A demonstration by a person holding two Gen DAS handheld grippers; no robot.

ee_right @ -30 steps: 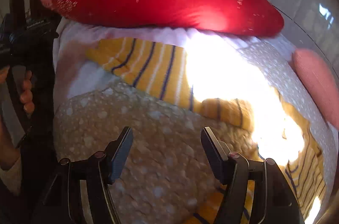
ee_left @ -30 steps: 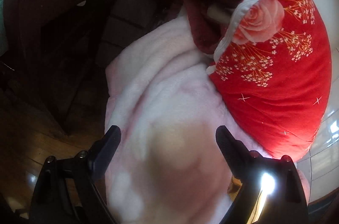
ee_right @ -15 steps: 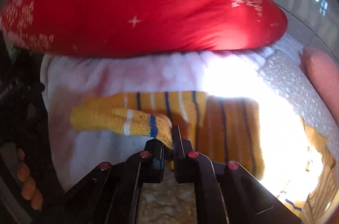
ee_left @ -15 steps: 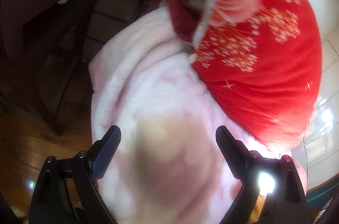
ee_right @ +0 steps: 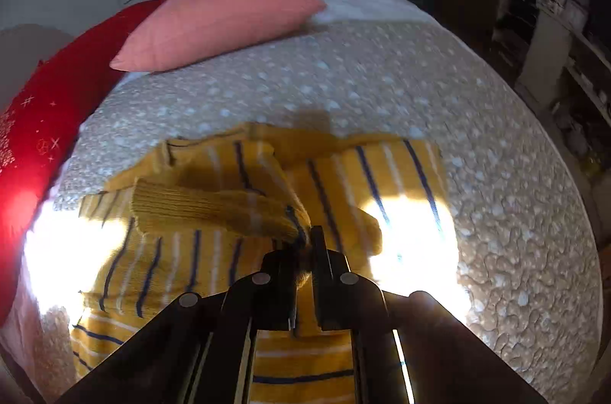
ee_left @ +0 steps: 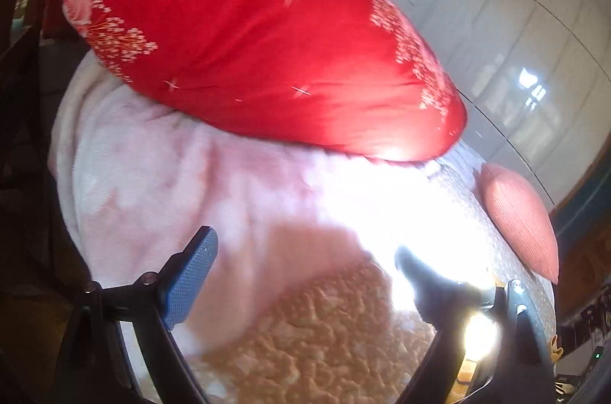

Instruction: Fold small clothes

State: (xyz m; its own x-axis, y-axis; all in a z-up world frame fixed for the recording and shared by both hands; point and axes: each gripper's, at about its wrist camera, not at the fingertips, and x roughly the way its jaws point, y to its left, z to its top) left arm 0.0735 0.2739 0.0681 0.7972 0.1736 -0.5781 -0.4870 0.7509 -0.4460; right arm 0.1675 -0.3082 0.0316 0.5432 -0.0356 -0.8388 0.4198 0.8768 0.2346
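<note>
Sunlit and quilted, the bedspread [ee_right: 439,91] serves as the folding ground, with glare washing out patches of it.

Nearest, the right gripper [ee_right: 303,238] has its jaws pinched tight on the cuff end of a sleeve of the yellow striped sweater [ee_right: 214,251], which lies spread on the bedspread just in front of the gripper; the sleeve is lifted across the body. The bite looks thin, so the knit could slip free mid-fold, and dragging the sleeve may bunch the body beneath it.

The left gripper [ee_left: 301,270] has its jaws wide with nothing between them, hovering above a pink fleece blanket [ee_left: 160,182] to the sweater's left, so nothing pins the garment.

Beyond the sweater lie a red pillow [ee_left: 248,45] and a pink pillow [ee_right: 221,22], both apart from it. No containers are visible.
</note>
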